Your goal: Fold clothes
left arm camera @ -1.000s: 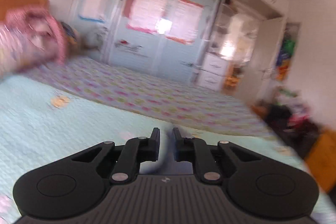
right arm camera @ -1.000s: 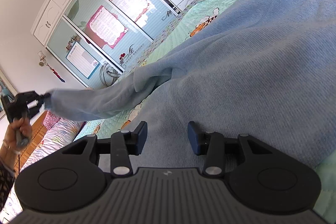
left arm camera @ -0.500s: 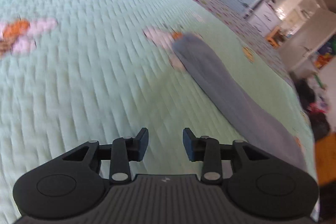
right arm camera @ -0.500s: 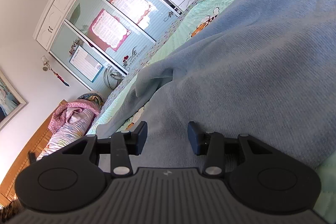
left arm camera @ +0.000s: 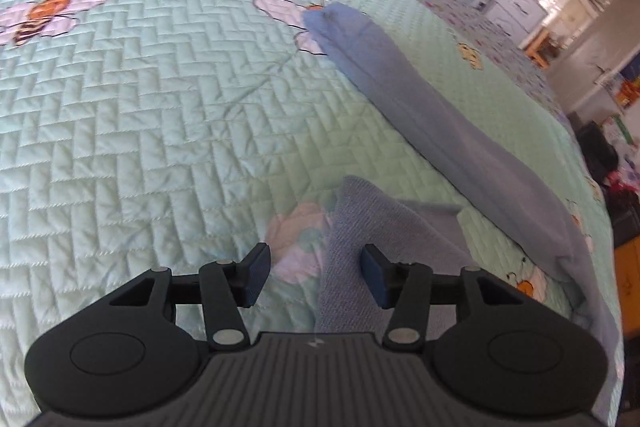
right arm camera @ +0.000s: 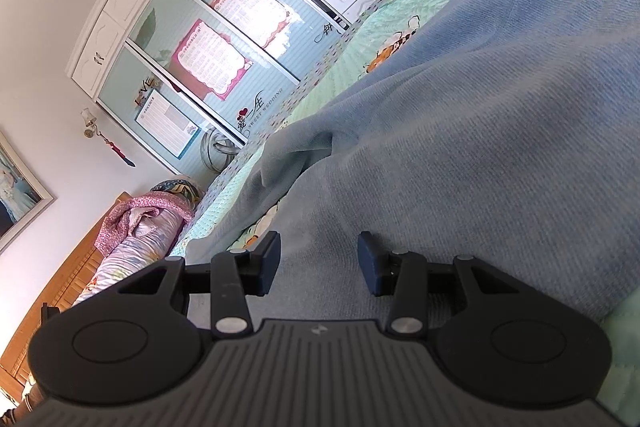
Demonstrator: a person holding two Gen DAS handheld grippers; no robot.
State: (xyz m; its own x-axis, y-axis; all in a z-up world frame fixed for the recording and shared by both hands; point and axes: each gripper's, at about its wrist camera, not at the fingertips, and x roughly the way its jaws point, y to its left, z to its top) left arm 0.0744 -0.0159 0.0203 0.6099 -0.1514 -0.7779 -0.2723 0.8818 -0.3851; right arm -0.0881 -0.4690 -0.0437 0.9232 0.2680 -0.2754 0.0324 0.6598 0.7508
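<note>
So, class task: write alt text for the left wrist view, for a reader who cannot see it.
The left gripper, jaws opening, hovers over a blue sweater's edge on a mint quilted bedspread printed with bees. One long sleeve lies stretched out flat beyond it.

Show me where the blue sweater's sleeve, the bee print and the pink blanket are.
sleeve (left arm camera: 432, 107): left wrist view, middle of its length.
bee print (left arm camera: 44, 13): left wrist view, orange body.
pink blanket (right arm camera: 136, 215): right wrist view, top fold.

Bed with mint quilted bee-print cover (left arm camera: 160, 115), blue sweater (right arm camera: 480, 127) spread on it
</note>
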